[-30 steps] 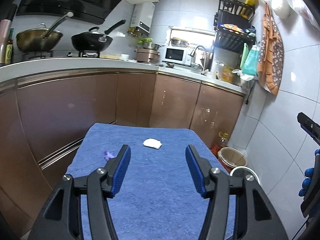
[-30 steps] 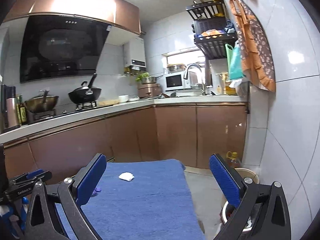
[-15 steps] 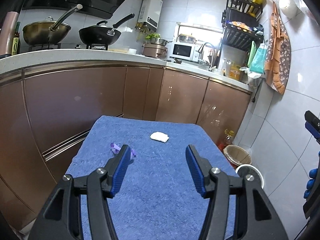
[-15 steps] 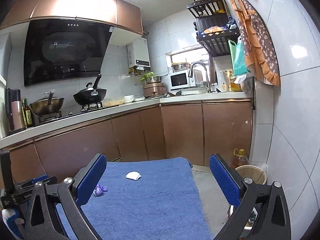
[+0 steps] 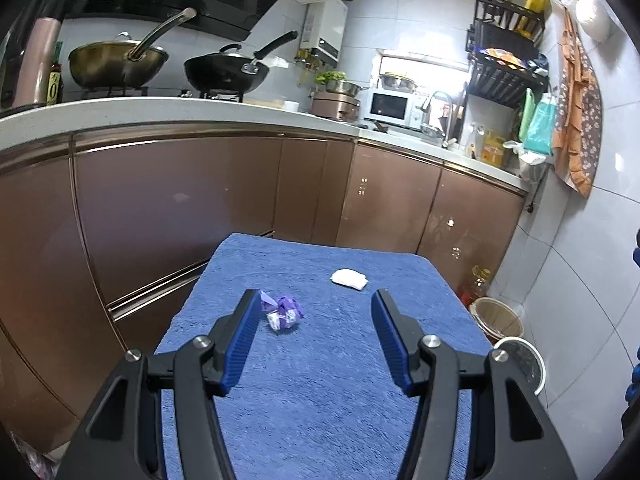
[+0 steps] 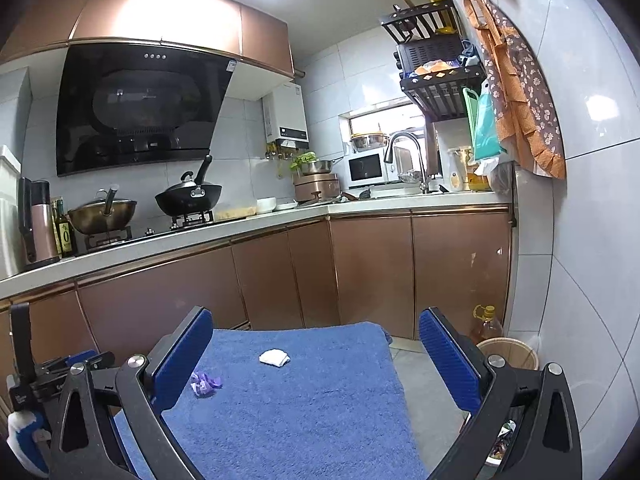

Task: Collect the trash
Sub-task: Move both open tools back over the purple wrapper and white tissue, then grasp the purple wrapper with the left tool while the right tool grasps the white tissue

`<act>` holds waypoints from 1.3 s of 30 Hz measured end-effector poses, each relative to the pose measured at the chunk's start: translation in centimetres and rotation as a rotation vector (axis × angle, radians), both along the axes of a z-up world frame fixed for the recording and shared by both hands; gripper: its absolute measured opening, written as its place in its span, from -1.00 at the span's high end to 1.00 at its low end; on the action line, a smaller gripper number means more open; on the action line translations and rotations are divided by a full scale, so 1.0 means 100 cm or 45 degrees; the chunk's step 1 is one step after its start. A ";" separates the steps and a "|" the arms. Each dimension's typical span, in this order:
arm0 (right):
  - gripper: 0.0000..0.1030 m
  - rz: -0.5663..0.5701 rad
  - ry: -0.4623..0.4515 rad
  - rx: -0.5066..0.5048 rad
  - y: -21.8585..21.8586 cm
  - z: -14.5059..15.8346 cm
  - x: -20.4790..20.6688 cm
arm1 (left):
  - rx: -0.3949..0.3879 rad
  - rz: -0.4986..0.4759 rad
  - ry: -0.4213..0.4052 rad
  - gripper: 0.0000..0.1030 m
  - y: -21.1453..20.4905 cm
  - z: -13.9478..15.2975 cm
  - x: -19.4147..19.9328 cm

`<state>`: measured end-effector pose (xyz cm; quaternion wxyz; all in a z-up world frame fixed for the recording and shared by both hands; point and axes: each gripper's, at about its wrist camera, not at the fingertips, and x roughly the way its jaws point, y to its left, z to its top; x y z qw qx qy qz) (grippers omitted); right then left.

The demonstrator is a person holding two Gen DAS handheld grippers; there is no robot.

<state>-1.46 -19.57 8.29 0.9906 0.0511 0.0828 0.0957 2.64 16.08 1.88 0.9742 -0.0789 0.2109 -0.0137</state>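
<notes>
A crumpled purple wrapper (image 5: 283, 312) lies on the blue towel-covered table (image 5: 320, 400), just ahead of my left gripper's left finger. A white crumpled tissue (image 5: 349, 279) lies farther back and to the right. My left gripper (image 5: 316, 334) is open and empty, low over the towel, short of both. In the right wrist view the wrapper (image 6: 205, 384) and tissue (image 6: 274, 357) lie ahead on the towel (image 6: 304, 408). My right gripper (image 6: 316, 352) is open wide and empty, held above the towel's near part.
A tan wastebasket (image 5: 498, 318) stands on the floor right of the table, also in the right wrist view (image 6: 508, 354), with an oil bottle (image 6: 486, 325) behind it. A white-rimmed bin (image 5: 524, 362) sits nearer. Brown cabinets (image 5: 240, 200) and a tiled wall (image 6: 580, 280) enclose the table.
Both grippers have moved lower and forward toward the table. The purple wrapper, partly hidden by my left finger earlier, now shows in full beside it. Both jaws stay open.
</notes>
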 end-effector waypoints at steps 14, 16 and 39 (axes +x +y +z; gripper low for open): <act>-1.00 0.129 0.107 0.004 0.020 -0.029 0.046 | -0.065 0.135 0.131 -0.08 0.052 -0.049 0.034; -1.00 0.162 0.129 0.006 0.022 -0.033 0.054 | -0.072 0.138 0.158 -0.07 0.054 -0.059 0.042; -1.00 0.380 0.527 -0.089 0.071 -0.119 0.225 | -0.130 -0.021 0.493 -0.07 0.018 -0.147 0.196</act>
